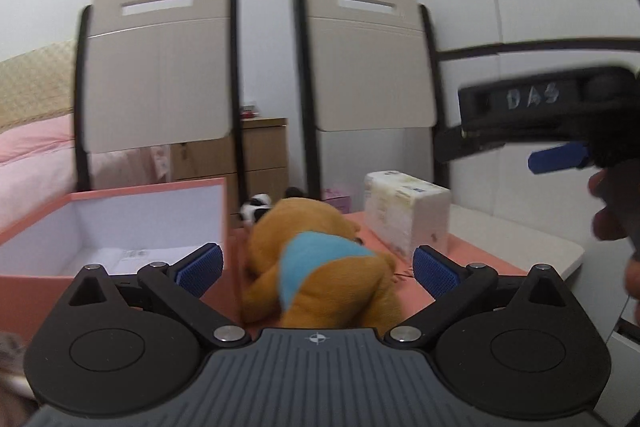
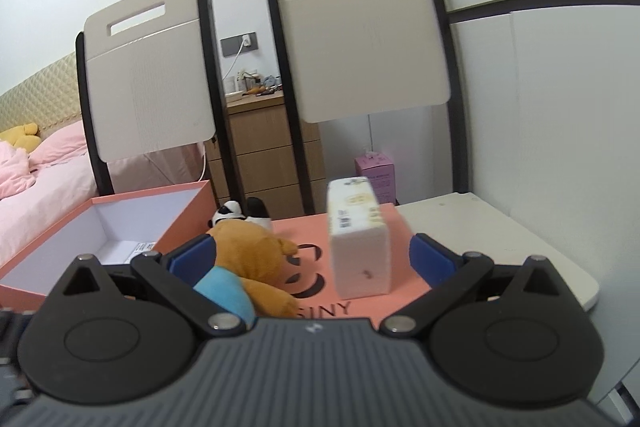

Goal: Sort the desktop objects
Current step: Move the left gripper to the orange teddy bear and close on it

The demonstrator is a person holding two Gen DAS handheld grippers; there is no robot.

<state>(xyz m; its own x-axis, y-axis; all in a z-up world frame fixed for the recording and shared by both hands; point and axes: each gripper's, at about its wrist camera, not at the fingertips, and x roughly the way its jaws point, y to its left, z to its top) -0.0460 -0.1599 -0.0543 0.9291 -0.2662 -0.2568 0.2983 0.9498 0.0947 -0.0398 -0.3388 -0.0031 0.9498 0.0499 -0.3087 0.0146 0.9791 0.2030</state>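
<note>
A brown plush bear with a blue shirt lies on a pink lid on the desk. My left gripper is open, its blue pads on either side of the bear. The bear also shows in the right wrist view. A white tissue pack stands on the lid; my right gripper is open with the pack and part of the bear between its fingers. The pack shows in the left view. The right gripper's body hangs at the right. A small black-and-white plush lies behind the bear.
An open pink box with a white inside stands at the left. Two folding chairs stand behind the desk. The white desk's edge is at the right. A purple box, wooden drawers and a pink bed are beyond.
</note>
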